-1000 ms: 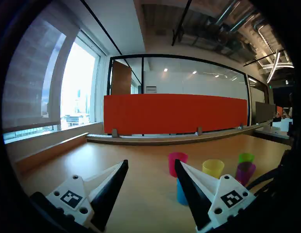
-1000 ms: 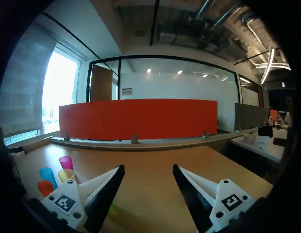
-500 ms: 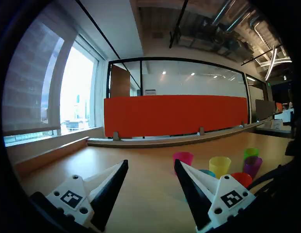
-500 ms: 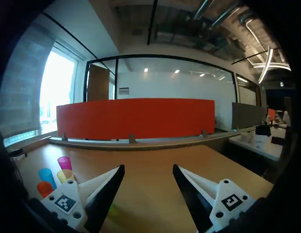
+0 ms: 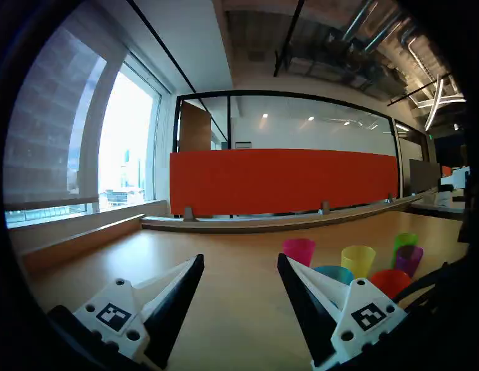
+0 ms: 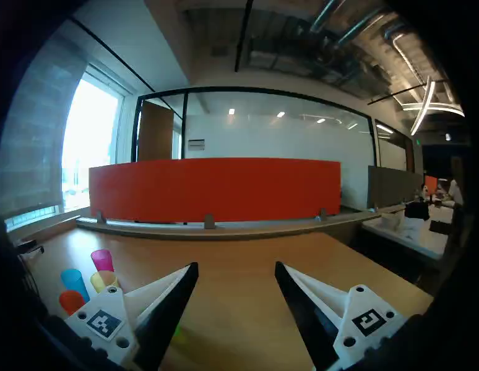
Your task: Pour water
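No legible text, number or brand that I can make out in either view.

Left gripper view: square code markers (image 5: 113,316) on the white bases of the left gripper (image 5: 240,256), lower left and lower right. They are patterns, no letters. Small wall sign (image 5: 243,144) above the orange partition (image 5: 283,181), centre frame, too small to read.

Right gripper view: like markers on the right gripper (image 6: 236,264); same sign, unreadable.

- This is looking like an open-plan office.
- An orange divider (image 5: 283,182) is standing along the far edge of a long wooden worktop (image 5: 227,253).
- A glass-walled room (image 5: 314,130) is sitting behind it.
- Bare pipes (image 5: 369,31) are running under the ceiling, with strip lights (image 5: 436,102) glowing.
- More desks (image 6: 413,226) are showing off to the right; a tall window (image 5: 125,154) is letting in daylight.
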Motion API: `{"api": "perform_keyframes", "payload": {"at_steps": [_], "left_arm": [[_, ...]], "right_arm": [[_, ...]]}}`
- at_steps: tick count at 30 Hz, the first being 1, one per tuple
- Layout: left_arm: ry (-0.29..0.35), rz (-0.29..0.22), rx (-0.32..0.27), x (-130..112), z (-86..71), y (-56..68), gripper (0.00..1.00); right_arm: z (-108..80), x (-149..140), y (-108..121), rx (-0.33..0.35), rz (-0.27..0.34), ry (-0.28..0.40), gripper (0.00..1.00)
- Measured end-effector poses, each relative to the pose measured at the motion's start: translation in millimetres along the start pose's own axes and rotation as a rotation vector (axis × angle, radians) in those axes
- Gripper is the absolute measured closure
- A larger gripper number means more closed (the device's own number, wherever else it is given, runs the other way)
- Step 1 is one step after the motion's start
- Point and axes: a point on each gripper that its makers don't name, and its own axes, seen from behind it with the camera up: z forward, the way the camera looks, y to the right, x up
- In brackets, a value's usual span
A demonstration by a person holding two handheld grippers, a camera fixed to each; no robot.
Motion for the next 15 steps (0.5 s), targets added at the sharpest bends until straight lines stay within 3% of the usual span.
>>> {"api": "perform_keyframes", "payload": {"at_steps": [15], "left_arm": [[-0.02, -0.018, 0.008, -4.8, 1.9, -4.4, 0.13]], "right_arm": [[-3.5, 3.8, 5.8, -0.008, 0.026, 0.002, 0.04]]}}
